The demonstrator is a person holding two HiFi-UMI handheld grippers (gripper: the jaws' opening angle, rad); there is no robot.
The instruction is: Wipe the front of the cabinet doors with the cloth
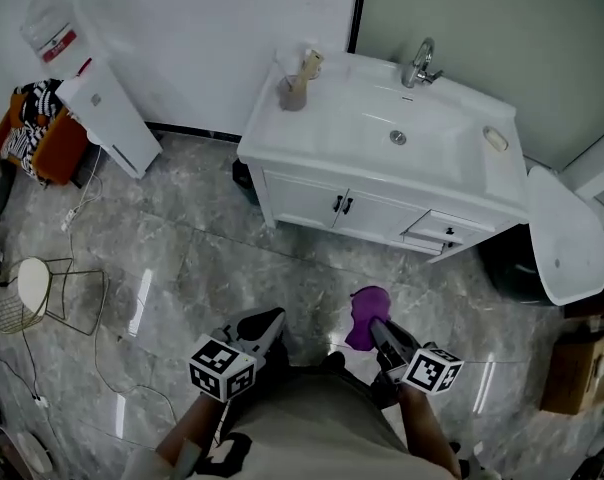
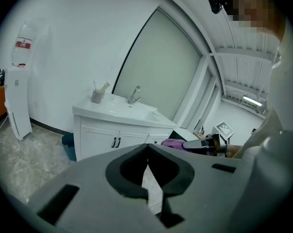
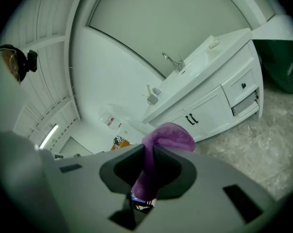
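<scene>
A white vanity with two cabinet doors [image 1: 327, 203] and black handles stands against the wall, also seen as cabinet doors [image 2: 110, 142] and cabinet doors [image 3: 197, 113]. My right gripper [image 1: 377, 330] is shut on a purple cloth [image 1: 366, 313], which droops over the jaws as the cloth [image 3: 166, 140]. My left gripper [image 1: 272, 323] is shut and holds nothing; its jaws meet in the left gripper view [image 2: 147, 166]. Both grippers hang over the floor, well short of the cabinet.
An open drawer [image 1: 437, 233] sticks out at the vanity's right. A white-lidded bin [image 1: 562, 243] stands right of it, a cardboard box [image 1: 577, 368] nearer. A water dispenser [image 1: 107, 113], a wire stool [image 1: 42, 293] and a floor cable [image 1: 92, 338] are on the left.
</scene>
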